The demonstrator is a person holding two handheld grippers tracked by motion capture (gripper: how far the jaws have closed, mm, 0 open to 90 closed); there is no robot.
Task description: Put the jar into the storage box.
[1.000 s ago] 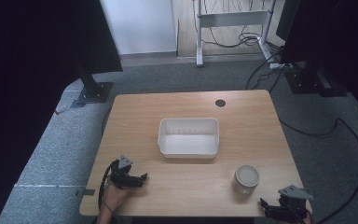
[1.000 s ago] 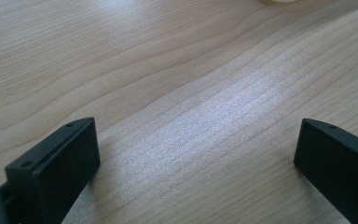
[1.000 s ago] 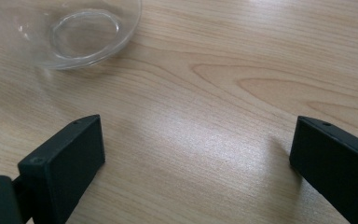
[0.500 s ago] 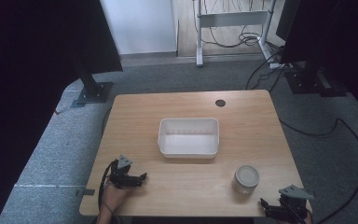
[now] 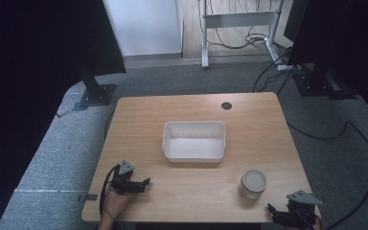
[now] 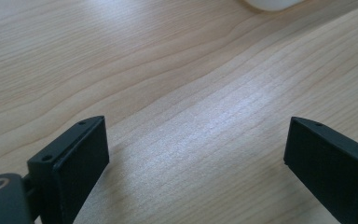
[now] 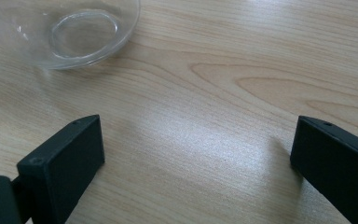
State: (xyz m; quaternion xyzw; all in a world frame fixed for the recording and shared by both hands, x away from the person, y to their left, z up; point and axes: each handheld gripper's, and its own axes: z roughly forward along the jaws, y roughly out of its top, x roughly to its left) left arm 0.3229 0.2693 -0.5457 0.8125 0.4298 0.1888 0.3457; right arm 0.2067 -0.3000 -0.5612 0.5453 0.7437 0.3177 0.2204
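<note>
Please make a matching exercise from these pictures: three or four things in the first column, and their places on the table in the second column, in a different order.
Things:
1. white tub
2. glass jar
3. left gripper
4. right gripper

Places:
A. near front left corner of the table
B. at front right corner, beside the jar
C. middle of the table
D. front right area, in front of the tub

Pairs: 1-C, 2-D, 3-A, 4-B

No movement found across the interval. The left gripper [image 5: 135, 184] and right gripper [image 5: 287, 216] occupy their earlier positions. The lidded clear glass jar [image 5: 253, 183] is likewise unmoved.
</note>
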